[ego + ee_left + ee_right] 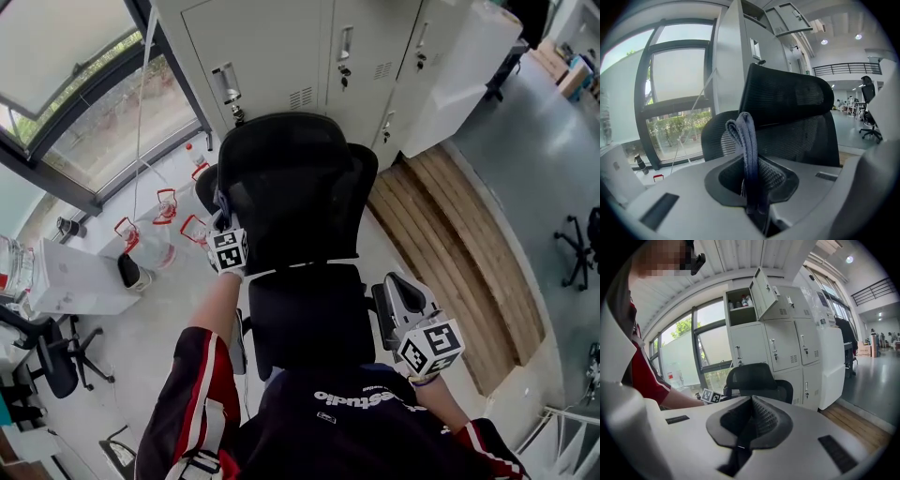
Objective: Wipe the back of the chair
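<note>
A black mesh office chair stands in front of me, its back upright and its seat toward me. My left gripper is at the left edge of the chair back, shut on a folded grey-blue cloth that sticks up from between the jaws. In the left gripper view the cloth stands just in front of the mesh back. My right gripper hangs by the chair's right armrest, shut with nothing in it. The right gripper view shows the chair a little way off.
White metal lockers stand right behind the chair, one upper door open. A window and red-handled items lie on the left floor. Wooden planks lie on the right. Other black chairs stand at the far left.
</note>
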### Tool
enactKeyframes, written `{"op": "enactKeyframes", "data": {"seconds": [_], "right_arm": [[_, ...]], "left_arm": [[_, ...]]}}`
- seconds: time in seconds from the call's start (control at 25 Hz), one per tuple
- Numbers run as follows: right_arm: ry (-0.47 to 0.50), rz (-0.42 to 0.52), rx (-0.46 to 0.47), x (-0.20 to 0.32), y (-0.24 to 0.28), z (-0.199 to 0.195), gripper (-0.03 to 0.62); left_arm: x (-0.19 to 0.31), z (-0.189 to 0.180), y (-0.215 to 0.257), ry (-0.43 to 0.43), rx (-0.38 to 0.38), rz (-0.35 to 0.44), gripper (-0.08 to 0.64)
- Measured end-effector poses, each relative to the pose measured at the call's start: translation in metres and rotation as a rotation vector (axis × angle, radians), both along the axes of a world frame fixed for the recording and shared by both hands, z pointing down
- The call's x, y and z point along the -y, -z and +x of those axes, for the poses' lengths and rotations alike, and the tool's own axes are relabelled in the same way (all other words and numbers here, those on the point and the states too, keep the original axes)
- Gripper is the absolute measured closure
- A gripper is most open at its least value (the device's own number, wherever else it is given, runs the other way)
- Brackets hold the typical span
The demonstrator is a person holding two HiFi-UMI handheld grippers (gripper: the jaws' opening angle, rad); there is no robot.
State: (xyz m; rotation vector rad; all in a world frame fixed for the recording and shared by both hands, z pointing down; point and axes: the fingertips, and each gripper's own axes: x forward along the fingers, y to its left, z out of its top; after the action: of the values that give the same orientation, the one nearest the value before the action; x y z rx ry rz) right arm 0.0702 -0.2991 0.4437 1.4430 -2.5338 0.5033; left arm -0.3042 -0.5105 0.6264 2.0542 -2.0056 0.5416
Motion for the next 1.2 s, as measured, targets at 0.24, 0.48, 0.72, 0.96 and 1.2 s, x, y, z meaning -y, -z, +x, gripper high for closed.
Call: {"op": "enactKeyframes", "data": {"seconds": [0.24,0.48,0.72,0.96,1.2], "right_arm": [[-0.042,-0.003,0.011,-0.001,-0.001,0.029,0.577],[-0.111,0.003,0.015,-0.01,-0.001,0.059,0.577],[-0.2,-0.001,0.011,-0.021,-0.001,0.1,0.577],[-0.281,-0.01,0.009,-0.033,-0.002,0.138,0.577],[-0.338,-0.018,0.002,-0.042,-0.003,0.169,0.577]], "left_arm": [[0.018,0.062,-0.005,-0.068,-0.015,-0.006,0.499],[0.032,0.132,-0.011,-0.168,-0.023,-0.01,0.499],[0.05,0.212,-0.012,-0.288,-0.02,-0.005,0.499],[0.061,0.289,-0.013,-0.382,-0.031,-0.003,0.499],[0.067,0.361,-0.014,-0.471,-0.059,-0.002,0.499]]}}
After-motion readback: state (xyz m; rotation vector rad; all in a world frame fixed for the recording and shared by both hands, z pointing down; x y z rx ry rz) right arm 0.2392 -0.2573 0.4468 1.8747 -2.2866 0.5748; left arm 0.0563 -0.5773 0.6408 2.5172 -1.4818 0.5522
